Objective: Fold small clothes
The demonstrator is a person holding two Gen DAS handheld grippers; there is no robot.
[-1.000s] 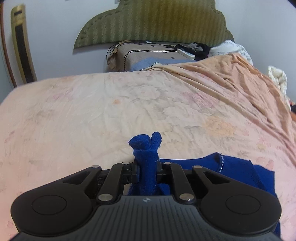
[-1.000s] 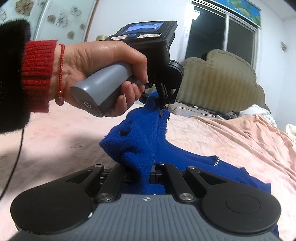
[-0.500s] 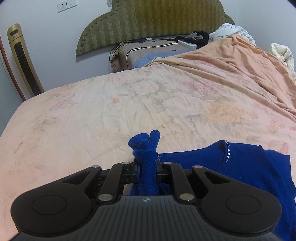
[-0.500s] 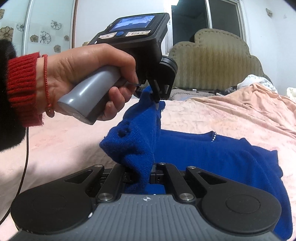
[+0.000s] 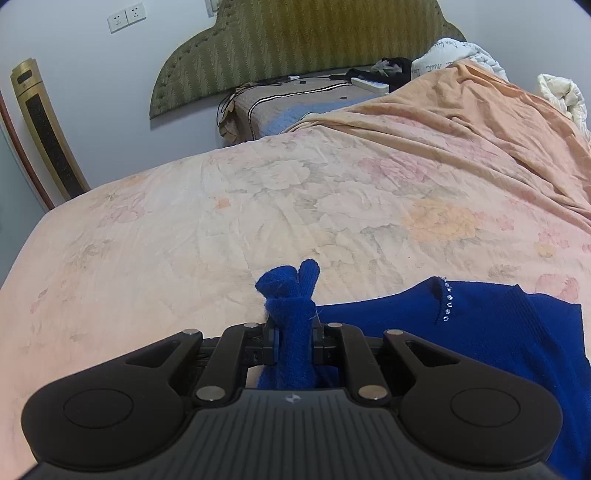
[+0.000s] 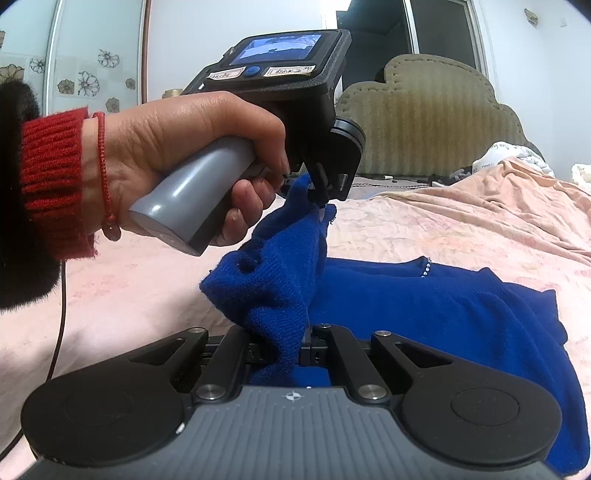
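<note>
Both views are evenly and fairly brightly lit by soft indoor light, sharp throughout with no motion blur, though the fisheye lens bows straight lines and leaves dark vignetted corners. In the right wrist view the window (image 6: 436,33) far ahead of the tongs is black, so the light is from the room; a glossy highlight runs down the grey handle (image 6: 192,192), and the small screen (image 6: 280,46) glows blue. In the left wrist view, shadow on the bedsheet (image 5: 258,206) ahead of the tongs is faint and soft-edged.
</note>
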